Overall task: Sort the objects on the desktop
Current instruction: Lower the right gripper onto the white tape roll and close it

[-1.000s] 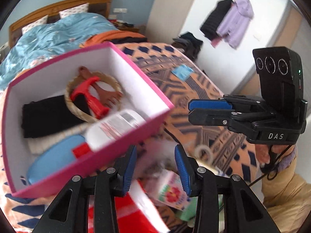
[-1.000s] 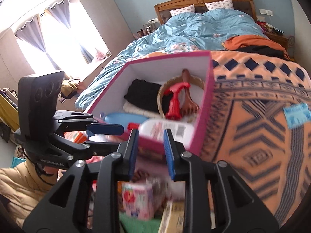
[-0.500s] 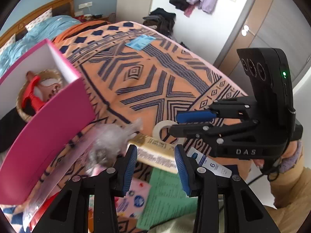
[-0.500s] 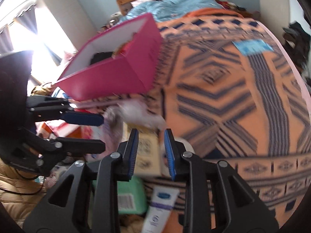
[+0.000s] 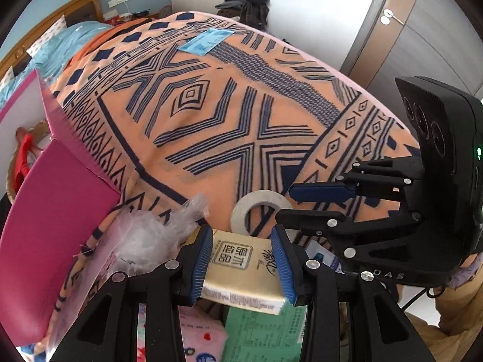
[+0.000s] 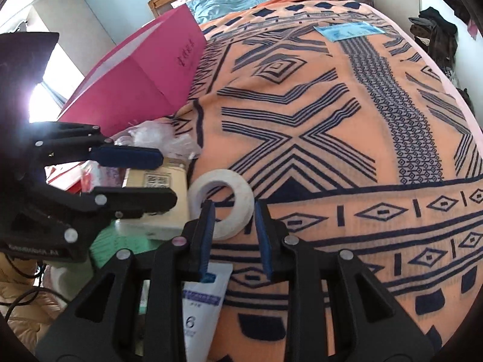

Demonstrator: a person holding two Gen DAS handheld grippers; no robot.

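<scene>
Pretty bright daylight overall, blowing out hard at the window [image 6: 45, 90] on the right wrist view's left edge. Heavy fisheye bending plus black vignette corners. Slightly soft on the blanket [image 5: 241, 114] pattern, mostly sharp otherwise.

The pink box [image 5: 57, 220] runs off the left edge so its contents mostly don't show, and the green packet [image 5: 265, 335] sits half hidden under the tissue pack [image 5: 241, 274].

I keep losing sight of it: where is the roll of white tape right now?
The roll of white tape lies on the orange patterned blanket, just right of the beige tissue pack, directly ahead of the right gripper.
</scene>
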